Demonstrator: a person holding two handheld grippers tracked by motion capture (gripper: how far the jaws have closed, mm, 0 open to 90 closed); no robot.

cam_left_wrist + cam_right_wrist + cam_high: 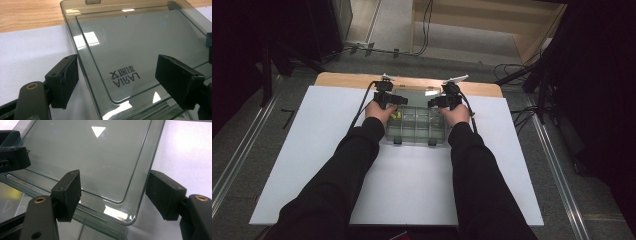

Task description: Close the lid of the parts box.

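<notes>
A clear plastic compartment box [416, 127] lies on the white board, its smoky transparent lid [414, 95] swung back behind it. The lid [140, 42] carries printed lettering. My left gripper [121, 82] is open and straddles the lid's left edge: one pad is outside over the white surface, the other above the lid panel. My right gripper [116, 195] is open too, straddling the lid [95, 157] at its right corner. From above, the left gripper [397, 100] and right gripper [434, 102] sit at the box's two far corners. No pad presses on the lid.
The white board [312, 150] covers a wooden table [342, 79]. Something yellow [396, 115] lies in a left compartment. Two dark latches [398, 141] sit on the box's near edge. Cables and dark stands surround the table on the floor.
</notes>
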